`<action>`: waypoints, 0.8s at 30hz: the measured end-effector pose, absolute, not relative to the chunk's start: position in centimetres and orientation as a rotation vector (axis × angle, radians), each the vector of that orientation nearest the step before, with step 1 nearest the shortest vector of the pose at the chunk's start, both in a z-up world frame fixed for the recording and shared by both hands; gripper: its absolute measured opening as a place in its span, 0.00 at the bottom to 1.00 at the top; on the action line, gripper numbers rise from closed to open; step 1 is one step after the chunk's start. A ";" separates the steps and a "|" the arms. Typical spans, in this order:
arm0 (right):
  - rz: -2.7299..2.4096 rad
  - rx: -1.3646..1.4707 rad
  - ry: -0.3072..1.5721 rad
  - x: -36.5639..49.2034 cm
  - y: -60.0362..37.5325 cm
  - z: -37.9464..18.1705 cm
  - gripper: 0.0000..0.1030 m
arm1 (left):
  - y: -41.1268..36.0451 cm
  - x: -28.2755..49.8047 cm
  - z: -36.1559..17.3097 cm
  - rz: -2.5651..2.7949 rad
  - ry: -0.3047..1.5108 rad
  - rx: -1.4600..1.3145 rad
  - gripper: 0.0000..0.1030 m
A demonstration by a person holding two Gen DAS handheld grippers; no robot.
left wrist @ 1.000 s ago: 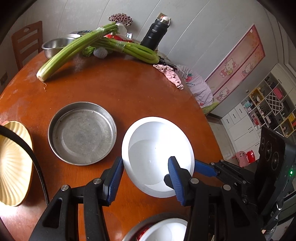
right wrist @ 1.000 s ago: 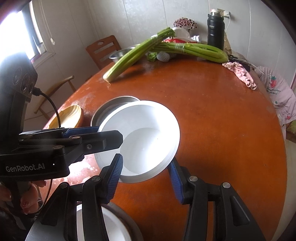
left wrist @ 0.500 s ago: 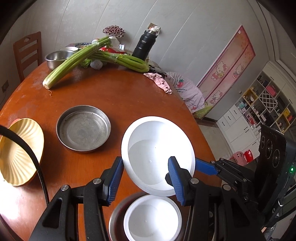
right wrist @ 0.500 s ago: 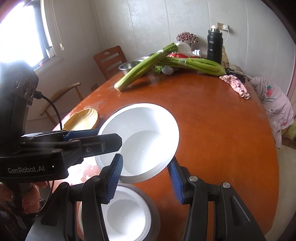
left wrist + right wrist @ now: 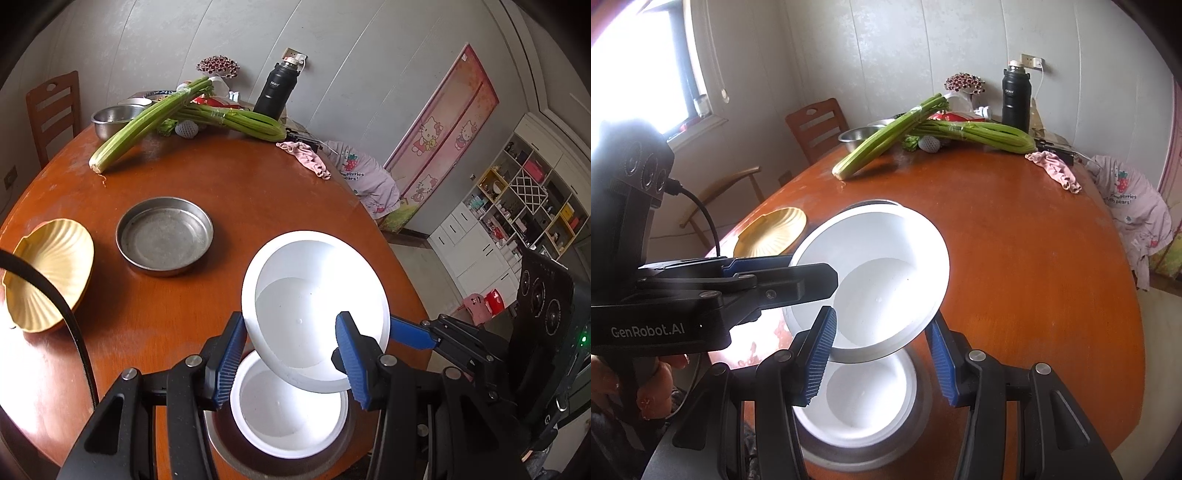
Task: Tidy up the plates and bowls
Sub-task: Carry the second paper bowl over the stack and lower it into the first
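A white bowl [image 5: 314,306] is held tilted in the air between both grippers; it also shows in the right wrist view [image 5: 882,280]. My left gripper [image 5: 291,354] and my right gripper [image 5: 881,354] each grip its rim from opposite sides. Below it a smaller white bowl [image 5: 284,410] sits inside a steel pan [image 5: 280,461] at the table's near edge, also in the right wrist view [image 5: 857,402]. A steel round pan [image 5: 164,236] and a yellow shell-shaped plate [image 5: 48,273] lie on the table to the left.
The round wooden table [image 5: 236,192] carries celery bunches [image 5: 147,122], a steel bowl [image 5: 110,118], a black flask [image 5: 275,90] and a pink cloth [image 5: 306,155] at the far side. A wooden chair [image 5: 51,107] stands behind the table.
Both grippers have lifted the white bowl and pulled it back toward the near edge, over the stacked bowl and pan. The bowl now tilts more.
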State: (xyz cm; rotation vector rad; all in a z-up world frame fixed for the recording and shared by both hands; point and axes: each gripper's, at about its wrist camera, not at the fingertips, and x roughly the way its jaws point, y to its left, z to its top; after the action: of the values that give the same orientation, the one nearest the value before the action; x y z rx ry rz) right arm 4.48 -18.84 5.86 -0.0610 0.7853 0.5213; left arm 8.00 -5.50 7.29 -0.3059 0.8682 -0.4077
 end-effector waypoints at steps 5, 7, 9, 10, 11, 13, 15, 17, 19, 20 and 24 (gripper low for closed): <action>0.528 -0.056 0.792 3.4 -19.0 5.3 0.50 | -5.6 6.7 7.2 -0.408 0.865 -0.294 0.48; 0.532 -0.056 0.791 3.0 -18.9 5.1 0.50 | -5.6 6.4 7.1 -0.408 0.867 -0.292 0.48; 0.535 -0.055 0.794 2.6 -18.9 4.9 0.50 | -5.5 6.1 6.8 -0.409 0.871 -0.293 0.48; 0.536 -0.057 0.796 2.4 -18.8 4.8 0.50 | -5.5 5.8 6.6 -0.411 0.875 -0.293 0.48; 0.536 -0.058 0.798 2.2 -18.8 4.6 0.50 | -5.5 5.6 6.5 -0.414 0.878 -0.294 0.48; 0.537 -0.057 0.803 1.9 -18.8 4.3 0.50 | -5.5 5.4 6.2 -0.411 0.884 -0.292 0.48; 0.540 -0.055 0.808 1.5 -18.8 3.9 0.50 | -5.6 5.2 5.8 -0.412 0.893 -0.283 0.48; 0.542 -0.055 0.817 1.3 -18.8 3.4 0.50 | -5.6 5.0 5.5 -0.412 0.901 -0.280 0.48; 0.544 -0.051 0.826 1.1 -18.8 3.0 0.50 | -5.7 4.8 5.2 -0.411 0.906 -0.276 0.48; 0.546 -0.051 0.827 0.9 -18.8 2.9 0.50 | -5.6 4.7 5.0 -0.408 0.910 -0.275 0.48; 0.546 -0.057 0.831 0.5 -18.8 2.5 0.50 | -5.9 4.3 4.5 -0.405 0.919 -0.264 0.48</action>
State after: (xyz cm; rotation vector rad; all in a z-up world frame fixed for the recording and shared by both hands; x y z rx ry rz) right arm 0.49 -18.78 2.49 -0.0571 0.8307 0.5458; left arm 4.32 -5.86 4.50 -0.2641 0.9190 -0.4052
